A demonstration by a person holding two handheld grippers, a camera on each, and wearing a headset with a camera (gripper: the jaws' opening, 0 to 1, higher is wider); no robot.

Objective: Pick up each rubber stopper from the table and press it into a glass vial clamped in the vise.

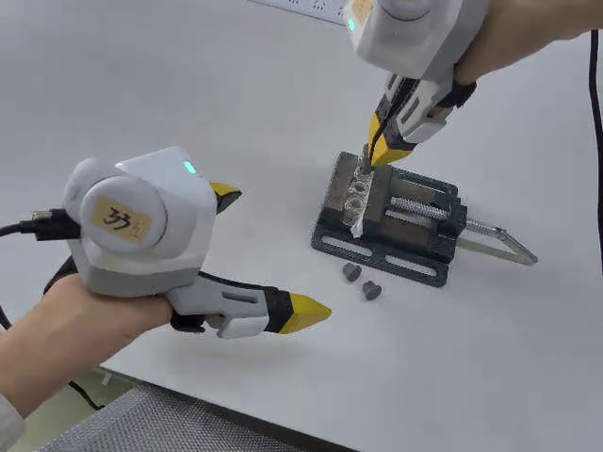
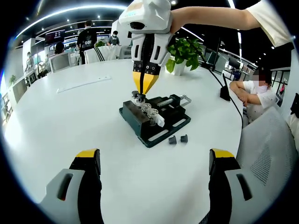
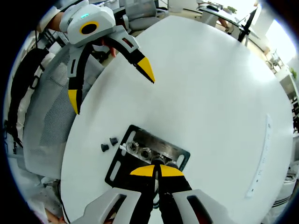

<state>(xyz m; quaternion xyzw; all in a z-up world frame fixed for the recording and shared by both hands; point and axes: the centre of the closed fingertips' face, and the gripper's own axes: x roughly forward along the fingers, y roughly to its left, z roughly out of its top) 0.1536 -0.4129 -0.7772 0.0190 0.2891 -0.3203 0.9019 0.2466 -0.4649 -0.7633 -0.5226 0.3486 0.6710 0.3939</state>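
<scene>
Nearest, the left tool [image 1: 268,252] hovers above the white bench [image 1: 236,85]. Its yellow-tipped jaws are spread wide and hold nothing.

Beyond it, two loose stoppers [image 1: 351,272] lie on the bench just in front of the vise [image 1: 415,247]. They sit close together and do not touch it. The vise clamps a short row of clear glass vials [image 1: 358,196], standing upright.

At the far end of that row the right tool [image 1: 375,160] points steeply down. Its jaws are pinched almost together on what looks like a small dark stopper [image 2: 136,96] at the mouth of the farthest vial. How deep the stopper sits cannot be told.

The step in hand appears to be the press. It would go best with the right tool kept in line with the vial, pushing straight down with slow, even force. A sideways lean could wedge the stopper crooked or strain the glass. The jaws should part only once the stopper feels seated. The left tool is well placed to reach for the nearer loose stopper next.
</scene>
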